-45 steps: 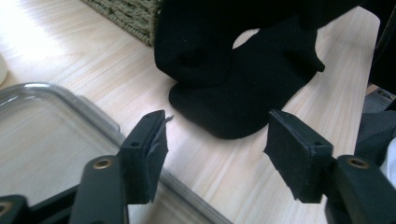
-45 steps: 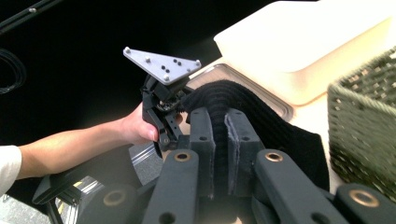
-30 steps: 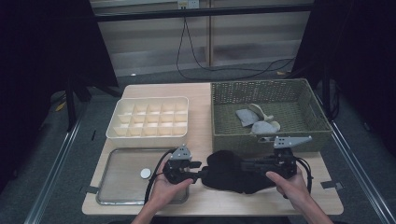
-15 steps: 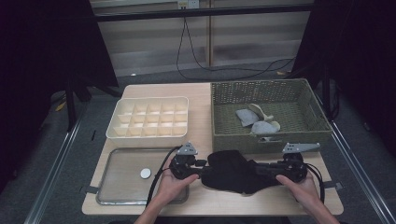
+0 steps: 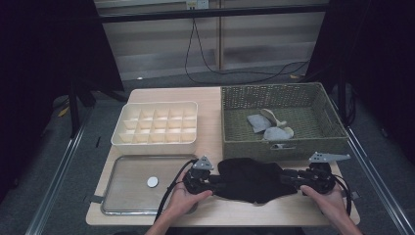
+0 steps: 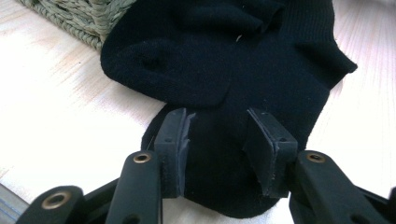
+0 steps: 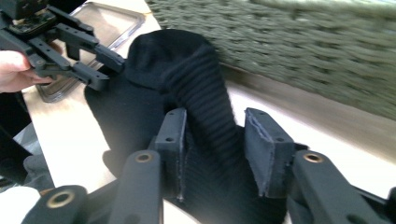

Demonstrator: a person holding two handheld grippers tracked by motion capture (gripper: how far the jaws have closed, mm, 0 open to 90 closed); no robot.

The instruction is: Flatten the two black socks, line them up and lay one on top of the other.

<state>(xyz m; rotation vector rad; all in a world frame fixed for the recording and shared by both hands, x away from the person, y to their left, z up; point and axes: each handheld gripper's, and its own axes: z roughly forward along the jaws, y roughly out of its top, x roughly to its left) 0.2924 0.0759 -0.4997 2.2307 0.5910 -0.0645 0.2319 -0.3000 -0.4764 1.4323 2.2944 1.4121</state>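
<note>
The soft, ribbed black sock [image 5: 254, 180] lay crumpled on the pale wooden surface [image 5: 210, 110]. Left tongs [image 6: 224, 140] straddled its rounded end, part-open. Right tongs [image 7: 219, 140] had just been opening, knit between them, ungripped.

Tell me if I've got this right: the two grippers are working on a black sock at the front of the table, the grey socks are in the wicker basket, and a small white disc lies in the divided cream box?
One slip: the small white disc lies in the metal tray, not in the divided cream box, as the high view shows. The rest holds: black sock, grey socks, wicker basket.
</note>
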